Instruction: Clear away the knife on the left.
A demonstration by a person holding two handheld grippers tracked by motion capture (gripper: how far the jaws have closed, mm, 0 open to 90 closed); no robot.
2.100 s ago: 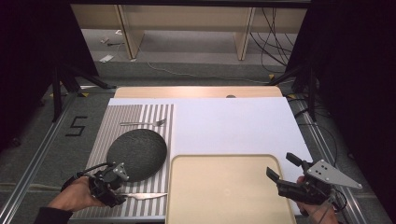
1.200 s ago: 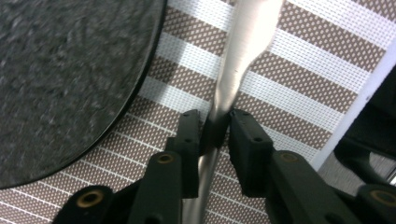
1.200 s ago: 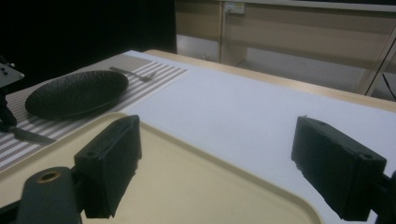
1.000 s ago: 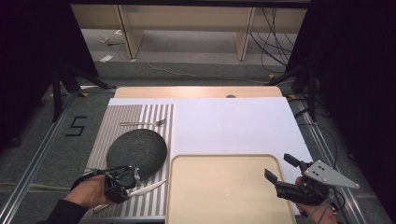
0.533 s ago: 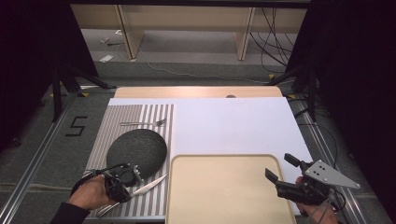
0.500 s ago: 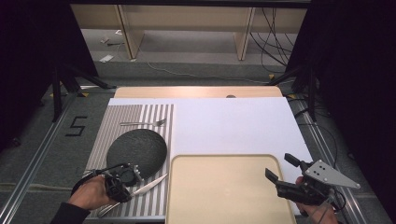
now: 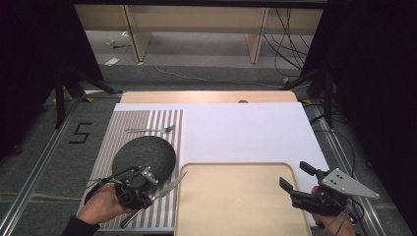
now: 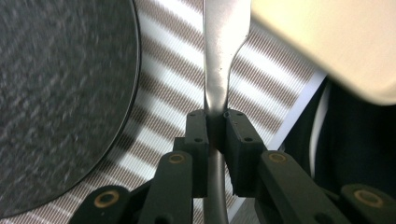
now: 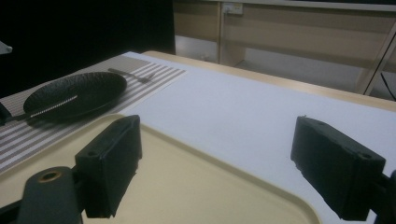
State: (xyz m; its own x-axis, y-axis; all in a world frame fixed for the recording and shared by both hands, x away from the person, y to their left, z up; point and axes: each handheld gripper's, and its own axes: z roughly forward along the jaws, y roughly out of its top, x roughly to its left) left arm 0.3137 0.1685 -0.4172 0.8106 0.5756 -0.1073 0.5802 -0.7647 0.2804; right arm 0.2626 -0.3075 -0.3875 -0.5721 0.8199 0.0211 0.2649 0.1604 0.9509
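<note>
My left gripper [image 7: 146,191] is shut on the handle of a silver knife [image 7: 169,184], near the front of the striped placemat [image 7: 147,120]. The knife [image 8: 219,60] is tilted, its blade pointing toward the beige tray [image 7: 236,201]. A black round plate [image 7: 143,156] lies just beyond that gripper, and a fork [image 7: 150,130] lies behind the plate. My right gripper [image 7: 294,175] is open with nothing between its jaws, over the tray's right edge. In the right gripper view the plate [image 9: 74,93], knife [image 9: 51,106] and fork [image 9: 130,73] sit far left.
A white sheet [image 7: 246,132] covers the table beyond the tray. The table's front edge is close under both hands. Cables [image 7: 285,39] and wooden legs [image 7: 133,29] are on the floor behind the table.
The knife lay flat on the placemat; my left gripper slid right, shut on its handle and lifted it, blade now swung toward the tray. The right gripper barely moved.
</note>
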